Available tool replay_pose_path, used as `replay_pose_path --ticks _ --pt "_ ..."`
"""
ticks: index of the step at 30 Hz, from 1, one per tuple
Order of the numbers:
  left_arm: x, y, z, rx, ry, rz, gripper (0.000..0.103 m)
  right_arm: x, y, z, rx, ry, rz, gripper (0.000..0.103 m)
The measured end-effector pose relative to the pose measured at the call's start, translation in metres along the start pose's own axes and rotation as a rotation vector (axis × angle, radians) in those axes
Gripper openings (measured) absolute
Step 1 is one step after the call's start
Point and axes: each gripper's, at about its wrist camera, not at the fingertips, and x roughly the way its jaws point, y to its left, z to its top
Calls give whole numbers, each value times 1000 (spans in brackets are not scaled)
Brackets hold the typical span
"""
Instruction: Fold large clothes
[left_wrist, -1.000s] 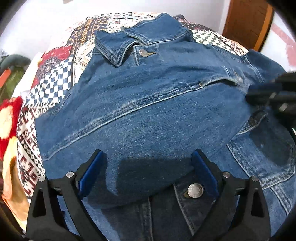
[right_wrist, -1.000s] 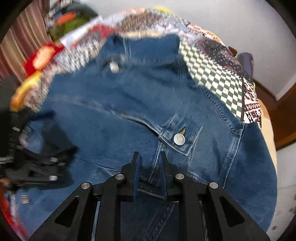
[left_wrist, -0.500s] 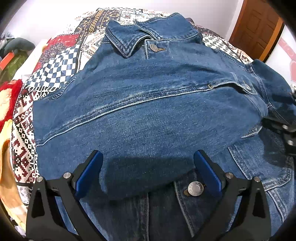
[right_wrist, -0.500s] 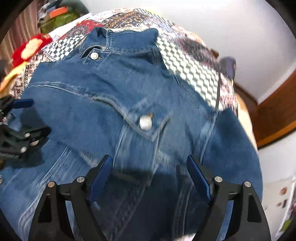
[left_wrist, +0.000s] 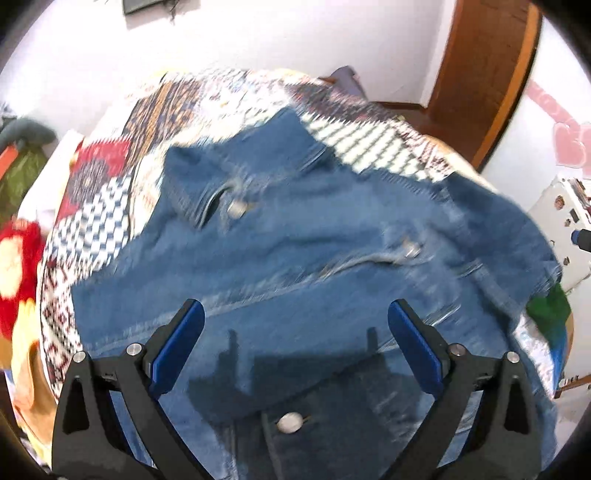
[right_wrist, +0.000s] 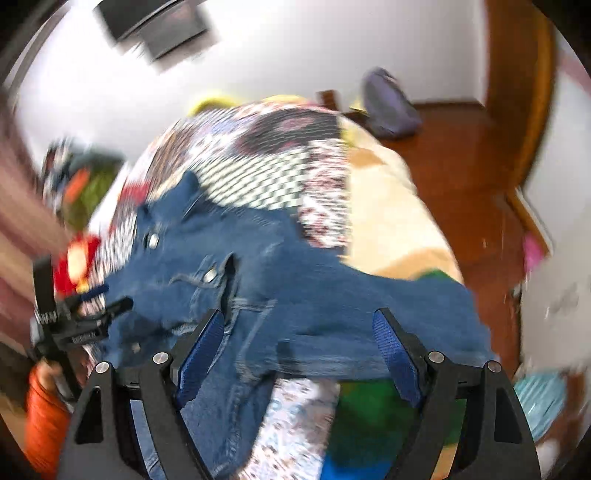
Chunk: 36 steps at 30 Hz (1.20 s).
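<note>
The right gripper (right_wrist: 299, 350) had just let go: a second earlier its jaws were pinched on a fold of the jacket (left_wrist: 295, 266) below a chest button, and within that second they opened wide, with nothing clamped between them now. In its own view it stood back over the bed's right edge, looking across the jacket's right sleeve (right_wrist: 406, 306), which hung toward that edge. The left gripper (left_wrist: 295, 354) also stood apart and empty, and compared with the earlier views it sat higher over the jacket's near hem.

The jacket lay face up across the middle of the bed (left_wrist: 110, 192), collar (left_wrist: 236, 166) toward the far edge, with one sleeve already laid across the chest. That suggested one fold was finished and both hands were resetting for the next, probably the right sleeve or the hem.

Both views were blurred, so seams were hard to place. Around the jacket, a green cloth (right_wrist: 373, 413) and a printed one lay at the bed's near right corner, under the sleeve end, and might get caught up in the next grab. A red cushion (left_wrist: 18, 266) sat off the left edge, clear of the work.
</note>
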Motion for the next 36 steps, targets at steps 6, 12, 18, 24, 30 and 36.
replay_pose_path --ticks 6,12,18,24,30,36 --pt "8 -31 19 47 -22 -19 100 -12 -85 -15 244 3 -17 81" --pt "48 -54 17 44 77 -65 100 14 -152 -51 504 67 55 81" --pt "81 -63 8 30 179 -100 100 34 -188 -63 709 27 164 81" --pt "77 -65 4 29 162 -94 100 58 -202 -56 805 -20 163 74" --pt "67 -64 2 52 133 -59 100 52 -201 -41 778 -148 65 27" --pt "51 -57 2 65 87 -26 100 -1 -174 -2 604 -314 47 17"
